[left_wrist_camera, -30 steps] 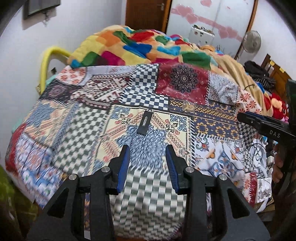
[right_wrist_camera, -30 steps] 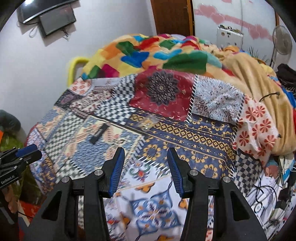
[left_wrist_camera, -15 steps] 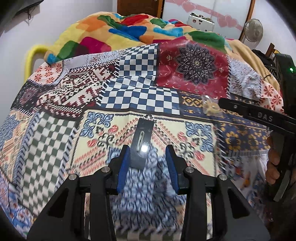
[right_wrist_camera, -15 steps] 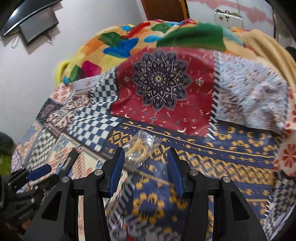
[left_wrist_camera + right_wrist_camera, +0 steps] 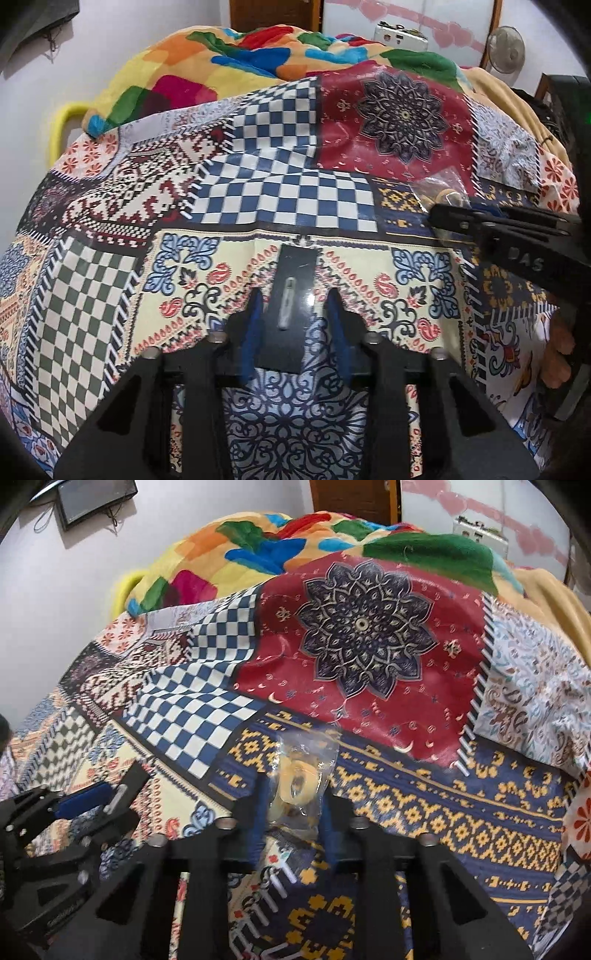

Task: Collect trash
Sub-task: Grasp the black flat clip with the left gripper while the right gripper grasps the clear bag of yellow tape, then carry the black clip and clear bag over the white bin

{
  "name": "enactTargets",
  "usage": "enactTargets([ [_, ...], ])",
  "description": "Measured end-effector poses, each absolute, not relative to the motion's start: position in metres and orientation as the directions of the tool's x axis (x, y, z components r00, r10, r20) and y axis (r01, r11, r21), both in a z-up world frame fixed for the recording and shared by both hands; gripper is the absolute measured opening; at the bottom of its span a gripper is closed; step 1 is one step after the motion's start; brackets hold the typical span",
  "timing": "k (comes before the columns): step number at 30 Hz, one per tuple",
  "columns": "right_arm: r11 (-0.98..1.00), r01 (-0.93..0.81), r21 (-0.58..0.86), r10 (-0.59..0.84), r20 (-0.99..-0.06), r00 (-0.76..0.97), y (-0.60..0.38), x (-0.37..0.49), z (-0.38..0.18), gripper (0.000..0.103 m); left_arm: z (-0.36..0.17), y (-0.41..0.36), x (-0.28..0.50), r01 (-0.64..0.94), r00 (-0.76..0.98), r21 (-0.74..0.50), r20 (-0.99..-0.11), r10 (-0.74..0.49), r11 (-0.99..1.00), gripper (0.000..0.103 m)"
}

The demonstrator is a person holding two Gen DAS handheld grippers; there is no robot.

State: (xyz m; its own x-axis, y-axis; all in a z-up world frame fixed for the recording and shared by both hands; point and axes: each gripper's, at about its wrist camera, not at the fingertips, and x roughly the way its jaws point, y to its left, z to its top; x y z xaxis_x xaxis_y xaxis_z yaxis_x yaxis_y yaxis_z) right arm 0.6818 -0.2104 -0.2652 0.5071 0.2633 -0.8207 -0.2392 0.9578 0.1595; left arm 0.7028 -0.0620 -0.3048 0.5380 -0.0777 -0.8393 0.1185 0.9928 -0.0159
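Trash first: we've got two bits, and each sits between a gripper's fingers right now. The left gripper point(image 5: 293, 325) is spread wide around a flat black rectangular card packet with a small pale clip on it point(image 5: 291, 306), fingers either side and not squeezing yet as far as we can tell. The right gripper point(image 5: 291, 812) is likewise spread, straddling a crinkly clear plastic bag with a yellowish ring inside point(image 5: 301, 775). Both pieces lie on the patchwork-print bedspread point(image 5: 280, 192), with a rumpled multicolour fleece blanket point(image 5: 258, 550) heaped further back.

Progress-wise, we'd say this is barely started. Nothing's picked up, and no bin or bag to drop stuff into shows in either view. What's left looks like closing on both, lifting, then finding somewhere to dump them.

Compared with half a second ago, both grippers have pushed in closer: the packet and the bag now reach well down between the fingers rather than just at the tips.
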Motion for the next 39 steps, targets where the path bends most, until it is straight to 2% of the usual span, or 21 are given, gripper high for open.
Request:
enactTargets([
  [7,0.950,-0.279,0.143,0.278,-0.794,0.541,-0.208,0.652,-0.235,0.010,-0.300,-0.055,0.687,0.078,0.515,-0.059,-0.852,-0.091,0.995,0.024],
  [11,0.945,-0.297,0.138,0.287,-0.785,0.549,-0.206,0.633,-0.212,0.010,-0.280,-0.052,0.666,0.065,0.527,-0.074,-0.844,-0.097,0.995,0.024],
  [27,0.915,-0.388,0.111,0.351,-0.692,0.631,-0.179,0.526,-0.084,0.010,-0.119,-0.006,0.537,-0.037,0.673,-0.099,-0.738,-0.049,0.994,0.024],
  [39,0.864,-0.496,0.083,0.422,-0.658,0.624,-0.125,0.434,-0.039,0.010,-0.057,0.040,0.414,-0.106,0.732,-0.078,-0.681,0.025,0.991,0.024],
])
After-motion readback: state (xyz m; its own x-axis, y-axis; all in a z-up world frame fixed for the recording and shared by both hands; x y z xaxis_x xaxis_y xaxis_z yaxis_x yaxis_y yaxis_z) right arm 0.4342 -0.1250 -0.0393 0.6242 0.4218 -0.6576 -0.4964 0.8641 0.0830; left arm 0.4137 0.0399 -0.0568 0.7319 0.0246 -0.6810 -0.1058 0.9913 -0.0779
